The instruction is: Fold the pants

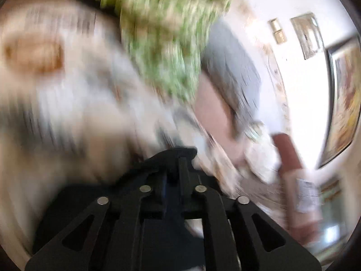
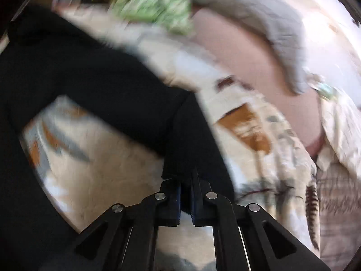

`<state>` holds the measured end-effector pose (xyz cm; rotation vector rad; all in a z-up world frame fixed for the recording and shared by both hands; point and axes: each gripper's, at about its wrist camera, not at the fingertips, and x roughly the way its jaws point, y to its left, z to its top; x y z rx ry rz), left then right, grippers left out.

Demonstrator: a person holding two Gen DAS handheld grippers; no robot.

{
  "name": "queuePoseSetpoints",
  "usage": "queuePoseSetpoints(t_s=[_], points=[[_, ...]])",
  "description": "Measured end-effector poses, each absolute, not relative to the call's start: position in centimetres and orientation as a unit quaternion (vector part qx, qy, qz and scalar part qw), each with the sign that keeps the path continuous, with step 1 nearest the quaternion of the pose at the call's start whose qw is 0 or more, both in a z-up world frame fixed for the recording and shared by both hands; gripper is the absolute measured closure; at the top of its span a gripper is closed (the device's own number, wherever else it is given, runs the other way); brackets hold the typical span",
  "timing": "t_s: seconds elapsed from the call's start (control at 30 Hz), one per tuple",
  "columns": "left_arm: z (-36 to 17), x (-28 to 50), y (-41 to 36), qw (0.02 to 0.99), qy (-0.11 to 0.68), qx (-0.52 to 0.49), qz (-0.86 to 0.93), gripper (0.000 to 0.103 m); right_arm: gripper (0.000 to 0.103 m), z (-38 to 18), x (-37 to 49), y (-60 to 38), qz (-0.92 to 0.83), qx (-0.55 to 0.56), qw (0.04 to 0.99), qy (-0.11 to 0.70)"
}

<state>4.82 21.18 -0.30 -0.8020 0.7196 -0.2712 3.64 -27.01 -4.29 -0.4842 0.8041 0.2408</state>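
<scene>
Both views are motion-blurred. The black pants (image 2: 94, 76) stretch from the upper left down to my right gripper (image 2: 186, 189), whose fingers are shut on a fold of the black cloth. The cloth hangs above a cream patterned bedspread (image 2: 108, 176). In the left wrist view my left gripper (image 1: 174, 158) is shut on a bunch of the black pants (image 1: 144, 176), held above the same bedspread (image 1: 67, 103).
A green patterned cloth (image 1: 167, 45) and a grey cloth (image 1: 232, 67) lie at the far side, over a pink sheet (image 2: 243, 54). A white wall (image 1: 300, 85) with switches and a framed picture (image 1: 345, 99) is at the right. A reddish bedpost (image 1: 291, 158) stands at lower right.
</scene>
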Motion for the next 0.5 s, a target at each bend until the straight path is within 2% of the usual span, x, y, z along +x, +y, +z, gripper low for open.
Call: queuePoseSetpoints(t_s=[0.03, 0.07, 0.13, 0.17, 0.23, 0.3, 0.4, 0.5], points=[[-0.6, 6.0, 22.0, 0.866, 0.333, -0.361, -0.1, 0.071, 0.098, -3.0, 3.4, -28.6, 0.118, -0.183, 0.897, 0.385], [-1.9, 7.5, 23.2, 0.864, 0.35, -0.358, -0.058, 0.06, 0.098, -2.0, 3.1, -29.8, 0.124, -0.139, 0.904, 0.384], [-3.7, 8.1, 24.5, 0.831, 0.379, -0.406, -0.029, 0.06, 0.098, 0.0, 1.9, -32.3, 0.138, -0.056, 0.915, 0.376], [-3.7, 7.6, 24.6, 0.824, 0.368, -0.429, -0.041, 0.06, 0.098, 0.9, 1.2, -33.0, 0.145, -0.031, 0.918, 0.367], [-2.0, 6.1, 23.0, 0.847, 0.331, -0.408, -0.082, 0.059, 0.098, 3.3, -0.6, -34.0, 0.161, 0.008, 0.926, 0.341], [-1.2, 5.6, 20.9, 0.856, 0.326, -0.382, -0.12, 0.051, 0.099, 5.4, -2.3, -34.2, 0.186, 0.038, 0.929, 0.317], [-1.8, 6.8, 18.4, 0.859, 0.358, -0.339, -0.136, 0.05, 0.099, 8.0, -4.6, -34.4, 0.234, 0.084, 0.927, 0.28], [-4.1, 8.5, 18.8, 0.845, 0.394, -0.349, -0.096, 0.05, 0.099, 9.5, -6.7, -35.4, 0.29, 0.155, 0.912, 0.245]])
